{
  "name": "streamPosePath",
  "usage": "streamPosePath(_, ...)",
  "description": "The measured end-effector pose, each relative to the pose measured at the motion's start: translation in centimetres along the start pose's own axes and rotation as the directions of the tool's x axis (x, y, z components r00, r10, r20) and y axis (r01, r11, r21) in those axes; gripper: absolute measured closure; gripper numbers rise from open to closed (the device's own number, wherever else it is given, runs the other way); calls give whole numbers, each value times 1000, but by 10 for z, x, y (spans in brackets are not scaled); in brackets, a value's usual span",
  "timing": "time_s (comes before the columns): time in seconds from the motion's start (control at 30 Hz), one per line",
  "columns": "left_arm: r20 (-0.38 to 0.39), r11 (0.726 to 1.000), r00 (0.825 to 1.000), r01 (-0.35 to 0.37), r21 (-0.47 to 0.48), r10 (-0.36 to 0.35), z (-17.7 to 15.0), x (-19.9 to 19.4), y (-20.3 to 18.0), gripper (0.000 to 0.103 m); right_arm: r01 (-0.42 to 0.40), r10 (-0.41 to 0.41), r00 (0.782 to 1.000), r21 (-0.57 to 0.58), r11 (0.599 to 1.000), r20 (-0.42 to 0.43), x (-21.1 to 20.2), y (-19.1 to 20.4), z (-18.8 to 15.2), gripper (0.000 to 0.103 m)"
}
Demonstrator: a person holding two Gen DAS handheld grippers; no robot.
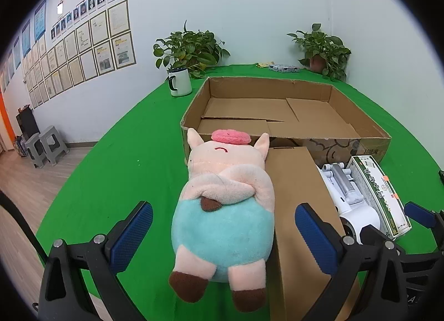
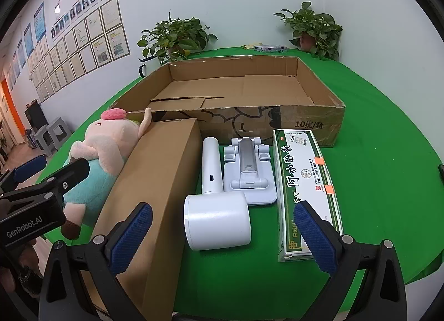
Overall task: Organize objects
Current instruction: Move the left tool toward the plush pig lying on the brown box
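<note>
Both grippers are wide apart and holding nothing: the left gripper (image 1: 223, 235) straddles the plush pig (image 1: 224, 210) near the tabletop's front edge, and the right gripper (image 2: 222, 235) hovers over the white handheld gadget (image 2: 217, 204). Risk imo: the pig's squishy, leaning on the closed brown box (image 2: 158, 196), so a pinch could slip or nudge it. The big open carton (image 2: 249, 115) behind is still empty.
</note>
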State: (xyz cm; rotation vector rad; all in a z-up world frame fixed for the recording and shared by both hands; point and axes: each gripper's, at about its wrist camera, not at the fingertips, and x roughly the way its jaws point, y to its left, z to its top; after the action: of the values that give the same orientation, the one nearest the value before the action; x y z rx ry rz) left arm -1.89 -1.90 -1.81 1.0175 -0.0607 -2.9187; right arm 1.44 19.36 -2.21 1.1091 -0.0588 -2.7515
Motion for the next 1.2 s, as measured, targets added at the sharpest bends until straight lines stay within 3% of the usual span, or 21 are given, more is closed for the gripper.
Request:
streamPosePath(0.43, 24, 1000, 1000, 2, -15, -2, 4, -13, 6, 1, 12, -11, 1000, -2, 1000, 24, -18, -7, -2, 1)
streamPosePath(0.9, 5, 994, 995, 95, -45, -95, 6, -7, 16, 1, 32, -27, 997, -74, 997, 69, -35, 4, 0, 1)
streamPosePath(1.1, 19, 992, 995, 99, -76, -97, 13, -6, 31, 1, 5, 9, 995, -139, 990, 100, -39, 16, 6, 0)
streamPosePath(1.2, -5, 989, 993, 113, -93, -114, 13, 1, 39, 1, -57, 76, 990, -160, 986, 117, -39, 20, 8, 0)
